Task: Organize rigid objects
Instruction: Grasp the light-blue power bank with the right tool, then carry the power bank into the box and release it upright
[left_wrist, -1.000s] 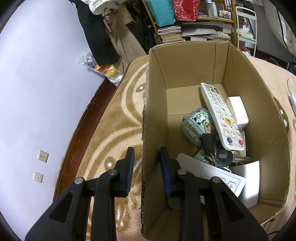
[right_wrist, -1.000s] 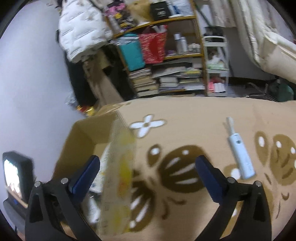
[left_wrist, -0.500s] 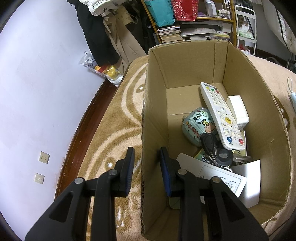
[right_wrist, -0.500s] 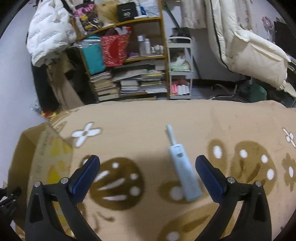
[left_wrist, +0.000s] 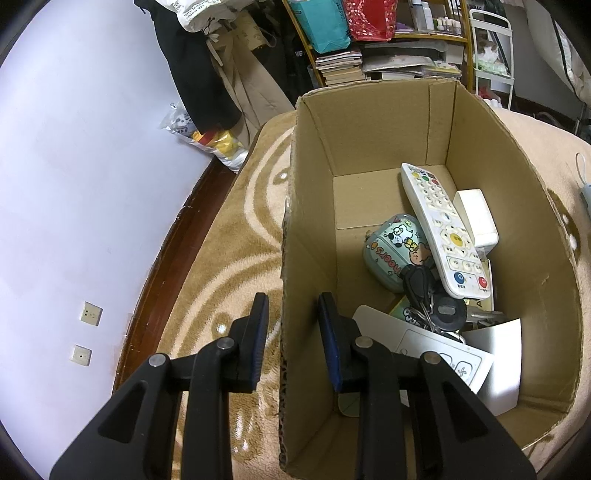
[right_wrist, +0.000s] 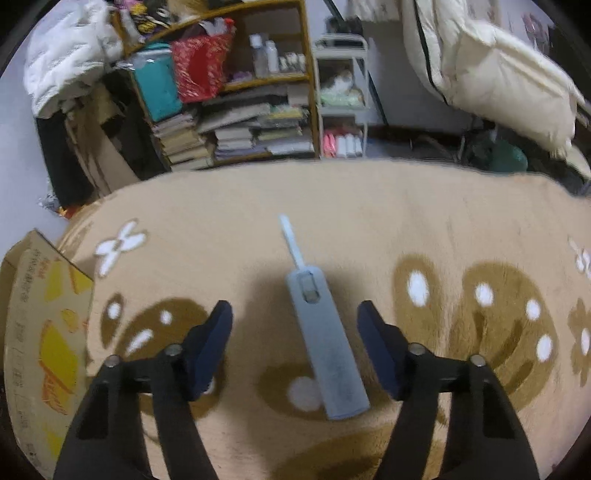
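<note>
An open cardboard box (left_wrist: 480, 122) stands on the beige patterned blanket (right_wrist: 369, 206). Inside lie a white remote (left_wrist: 443, 229), a white adapter block (left_wrist: 476, 218), a cartoon pouch (left_wrist: 391, 251), black keys (left_wrist: 432, 299) and a white flat panel (left_wrist: 424, 343). My left gripper (left_wrist: 290, 314) straddles the box's left wall, one finger outside and one inside, with small gaps showing on both sides. A long grey-blue device with a thin white tip (right_wrist: 321, 332) lies on the blanket. My right gripper (right_wrist: 293, 321) is open, its fingers on either side of the device, apart from it.
The box's printed outer side (right_wrist: 44, 332) shows at the left of the right wrist view. Beyond the blanket stand a cluttered bookshelf (right_wrist: 240, 122), a white trolley (right_wrist: 340, 110) and hanging coats (left_wrist: 207, 74). A pale wall (left_wrist: 74, 184) runs along the left.
My right gripper swung from the box over to the grey-blue device, came down close to it, and its fingers narrowed to either side. The left gripper and box stayed put.
</note>
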